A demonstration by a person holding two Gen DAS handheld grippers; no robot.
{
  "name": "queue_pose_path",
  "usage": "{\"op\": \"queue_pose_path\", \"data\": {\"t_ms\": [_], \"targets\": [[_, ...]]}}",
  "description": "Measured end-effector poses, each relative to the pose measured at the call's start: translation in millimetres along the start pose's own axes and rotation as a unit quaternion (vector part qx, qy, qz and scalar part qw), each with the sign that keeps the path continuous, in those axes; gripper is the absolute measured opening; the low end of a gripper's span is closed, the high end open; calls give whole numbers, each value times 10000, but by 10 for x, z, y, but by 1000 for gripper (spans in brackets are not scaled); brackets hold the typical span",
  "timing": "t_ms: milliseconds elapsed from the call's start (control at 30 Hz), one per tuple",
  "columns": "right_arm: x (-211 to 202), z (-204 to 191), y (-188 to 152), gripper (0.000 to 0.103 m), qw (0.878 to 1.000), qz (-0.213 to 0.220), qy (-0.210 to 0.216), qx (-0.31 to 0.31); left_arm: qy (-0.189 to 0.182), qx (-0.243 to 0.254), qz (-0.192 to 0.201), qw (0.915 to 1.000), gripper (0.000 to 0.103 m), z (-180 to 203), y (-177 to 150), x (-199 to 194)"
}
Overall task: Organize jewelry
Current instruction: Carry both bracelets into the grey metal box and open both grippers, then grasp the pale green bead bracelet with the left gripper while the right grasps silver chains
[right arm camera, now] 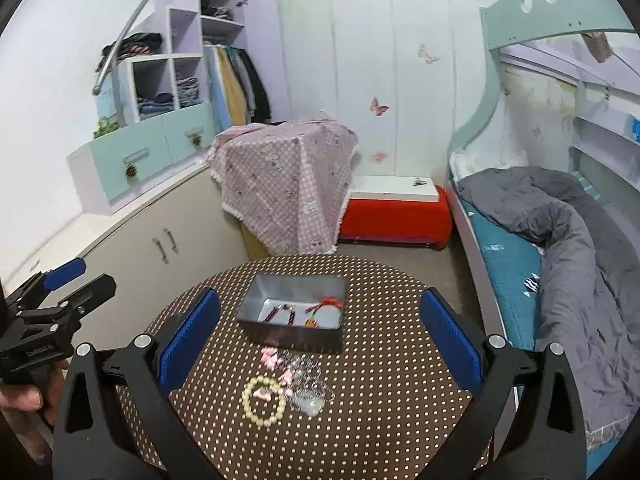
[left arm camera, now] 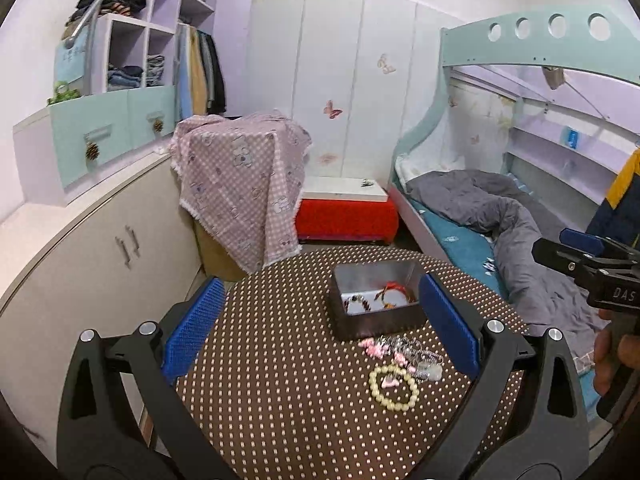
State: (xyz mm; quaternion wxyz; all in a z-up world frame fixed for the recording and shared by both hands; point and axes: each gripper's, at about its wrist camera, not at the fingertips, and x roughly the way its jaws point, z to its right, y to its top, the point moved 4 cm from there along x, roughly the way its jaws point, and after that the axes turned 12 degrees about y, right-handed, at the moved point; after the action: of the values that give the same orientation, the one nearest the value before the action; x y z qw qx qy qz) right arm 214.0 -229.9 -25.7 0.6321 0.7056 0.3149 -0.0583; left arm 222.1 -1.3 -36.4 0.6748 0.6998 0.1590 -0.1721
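Evidently I hold both claws back and high so the whole round brown dotted table point(right arm camera: 380, 360) stays in view; my left gripper point(left arm camera: 320, 332) gapes wide and grips nothing, my right gripper point(right arm camera: 320, 340) likewise spread and empty; the open grey metal tin point(right arm camera: 294, 312), centre of frame, already keeps a dark bead bracelet point(right arm camera: 280, 312) and a red cord bracelet point(right arm camera: 326, 306), so it reads as the collecting place; just below it lie the pale yellow bead bracelet point(right arm camera: 264, 400), pink charm pieces point(right arm camera: 270, 358) and a clear crystal strand point(right arm camera: 308, 384), bunched together, probably awaiting pickup.
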Motion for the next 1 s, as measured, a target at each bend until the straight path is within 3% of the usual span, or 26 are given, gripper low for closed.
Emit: {"op": "queue_pose_path", "data": {"t_ms": [167, 333, 633, 900, 1000], "targets": [[162, 105, -282, 96, 9991, -341, 245, -41, 334, -50, -184, 9993, 96, 50, -257, -20], [472, 270, -658, 95, 9954, -840, 421, 166, 412, 192, -559, 9974, 96, 178, -527, 128], [715, 404, -981, 91, 9912, -1175, 281, 542, -80, 512, -1526, 9869, 96, 464, -1038, 727], [890, 480, -1062, 91, 9881, -1442, 14, 528, -78, 740, -2108, 9747, 95, 622, -1425, 1108], [962, 460, -1073, 91, 9874, -1510, -9, 476, -220, 838, -2214, 9713, 74, 665, -1485, 1177]]}}
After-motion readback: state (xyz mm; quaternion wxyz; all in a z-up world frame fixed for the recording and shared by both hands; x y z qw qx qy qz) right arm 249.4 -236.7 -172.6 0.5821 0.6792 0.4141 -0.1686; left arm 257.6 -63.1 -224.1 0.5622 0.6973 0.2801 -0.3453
